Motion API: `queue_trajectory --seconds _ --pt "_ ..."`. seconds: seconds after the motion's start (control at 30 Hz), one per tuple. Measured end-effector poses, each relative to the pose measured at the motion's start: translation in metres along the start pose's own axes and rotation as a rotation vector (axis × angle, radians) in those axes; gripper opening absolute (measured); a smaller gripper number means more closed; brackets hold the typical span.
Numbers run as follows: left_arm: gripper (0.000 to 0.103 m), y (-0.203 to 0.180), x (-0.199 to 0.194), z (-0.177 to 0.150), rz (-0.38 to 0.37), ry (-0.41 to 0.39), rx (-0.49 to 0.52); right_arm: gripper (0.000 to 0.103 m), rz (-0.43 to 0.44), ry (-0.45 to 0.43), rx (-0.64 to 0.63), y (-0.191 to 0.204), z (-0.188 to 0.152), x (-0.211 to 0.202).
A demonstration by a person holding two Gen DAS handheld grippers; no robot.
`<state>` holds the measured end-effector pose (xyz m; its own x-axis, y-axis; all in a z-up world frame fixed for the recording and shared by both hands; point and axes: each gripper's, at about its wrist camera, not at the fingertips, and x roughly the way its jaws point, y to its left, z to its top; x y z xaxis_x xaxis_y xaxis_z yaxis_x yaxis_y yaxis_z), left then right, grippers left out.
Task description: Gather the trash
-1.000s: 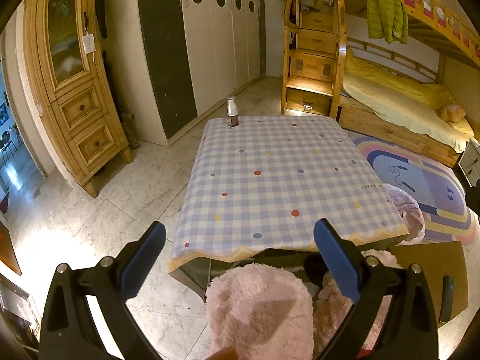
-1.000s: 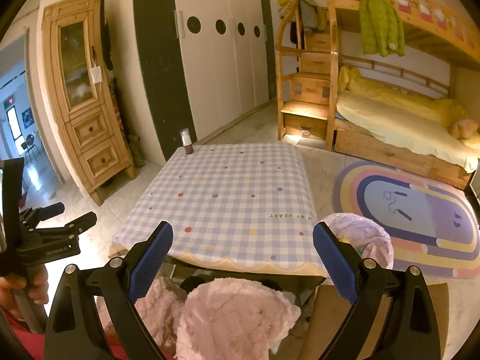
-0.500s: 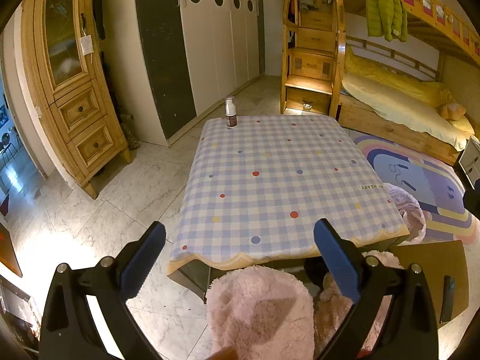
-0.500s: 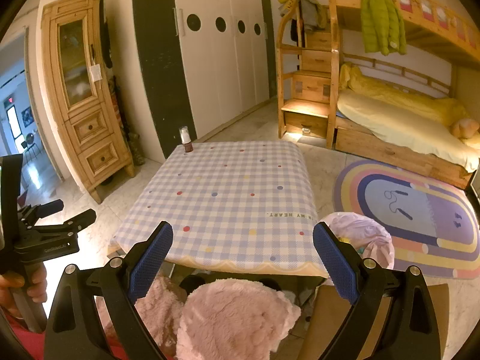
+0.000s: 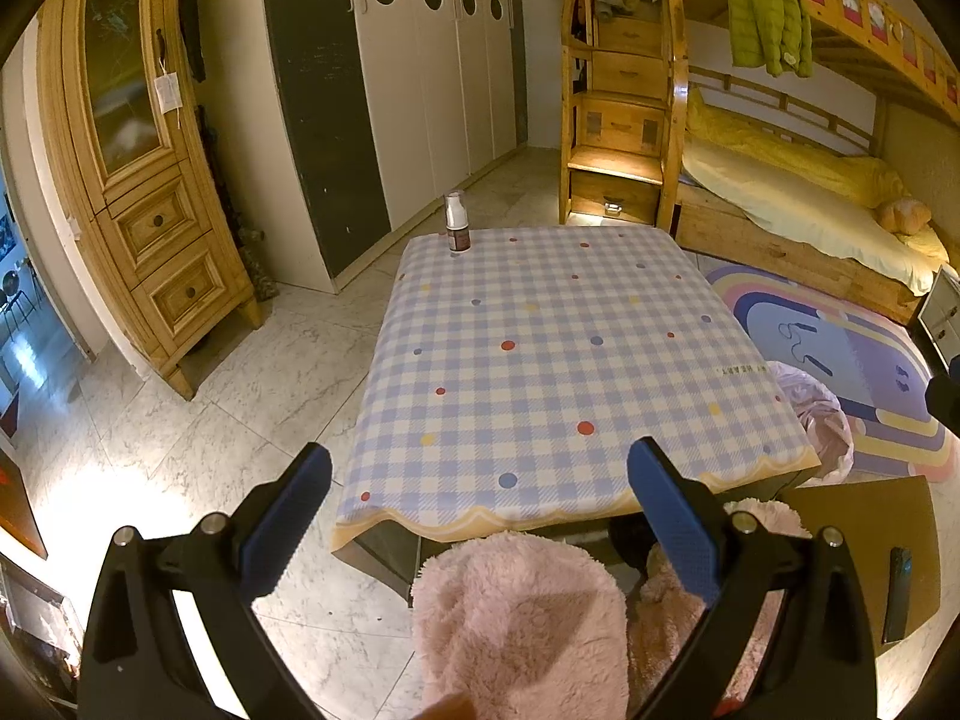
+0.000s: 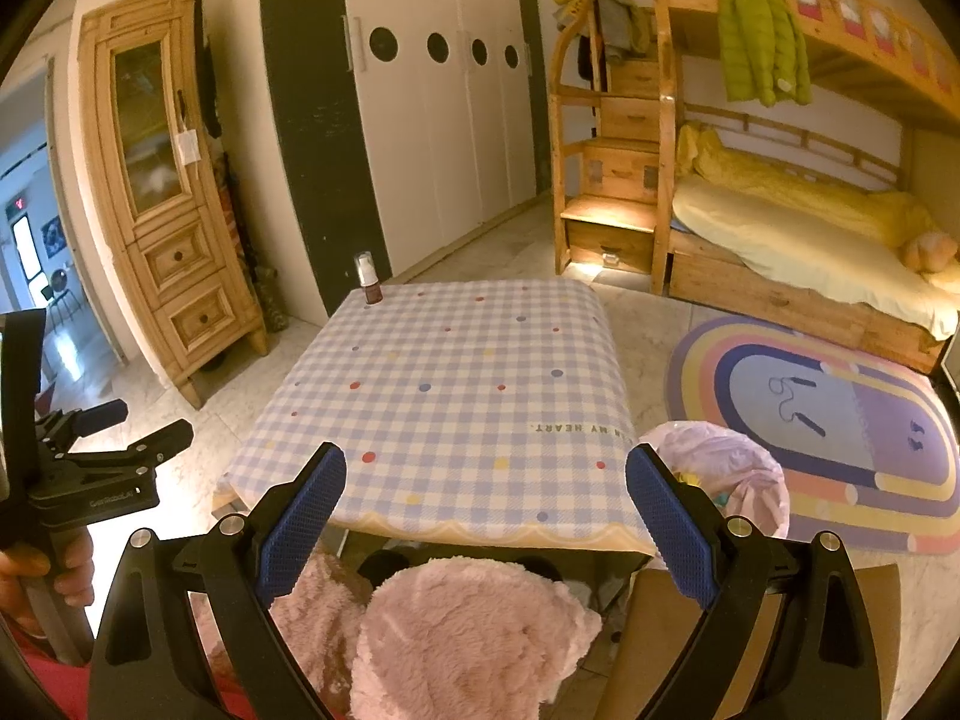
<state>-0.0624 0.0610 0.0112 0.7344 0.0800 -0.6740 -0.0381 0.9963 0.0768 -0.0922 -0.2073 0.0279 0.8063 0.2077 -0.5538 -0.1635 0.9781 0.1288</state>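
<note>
A small brown bottle with a white cap [image 5: 457,231] stands upright at the far left corner of the checked tablecloth table [image 5: 558,360]; it also shows in the right wrist view [image 6: 368,287]. A bin lined with a pink bag [image 6: 723,483] sits on the floor at the table's right side, also visible in the left wrist view [image 5: 819,426]. My left gripper [image 5: 480,516] is open and empty, held before the table's near edge. My right gripper [image 6: 486,525] is open and empty there too. The left gripper also shows from the side in the right wrist view [image 6: 114,444].
Pink fluffy fabric [image 6: 468,642] lies just below both grippers. A brown cardboard box [image 5: 864,564] stands at lower right. A wooden cabinet [image 5: 144,180] is at left, a bunk bed [image 5: 798,198] and a rainbow rug [image 6: 822,420] at right, white wardrobes [image 5: 432,72] behind.
Both views have shifted only slightly; the grippers stay open and nothing on the table has moved.
</note>
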Motion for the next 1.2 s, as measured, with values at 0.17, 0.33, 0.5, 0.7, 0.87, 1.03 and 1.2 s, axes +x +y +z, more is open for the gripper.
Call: queue_trajectory --seconds 0.17,0.33,0.5,0.7,0.87,1.03,1.2 --pt "0.096 -0.001 0.001 0.000 0.000 0.002 0.004 0.093 -0.002 0.004 0.007 -0.002 -0.003 0.003" --pt "0.096 -0.001 0.002 0.000 0.000 0.002 0.004 0.093 -0.003 0.003 0.007 -0.002 -0.003 0.003" --pt "0.096 -0.001 0.002 0.000 0.001 0.003 0.004 0.093 -0.001 0.004 0.007 -0.003 -0.002 0.003" --pt "0.096 -0.001 0.002 0.001 0.000 0.004 0.003 0.093 -0.001 0.006 0.008 -0.004 -0.003 0.003" --pt "0.096 -0.001 0.003 0.000 -0.012 0.004 0.004 0.093 0.000 0.006 0.008 -0.004 -0.003 0.003" --pt "0.096 -0.001 0.007 0.000 -0.021 -0.007 0.013 0.093 -0.011 0.009 0.019 -0.007 -0.004 0.003" --pt "0.096 -0.008 0.024 0.000 -0.039 0.016 0.014 0.093 -0.076 -0.018 0.043 -0.032 -0.014 0.007"
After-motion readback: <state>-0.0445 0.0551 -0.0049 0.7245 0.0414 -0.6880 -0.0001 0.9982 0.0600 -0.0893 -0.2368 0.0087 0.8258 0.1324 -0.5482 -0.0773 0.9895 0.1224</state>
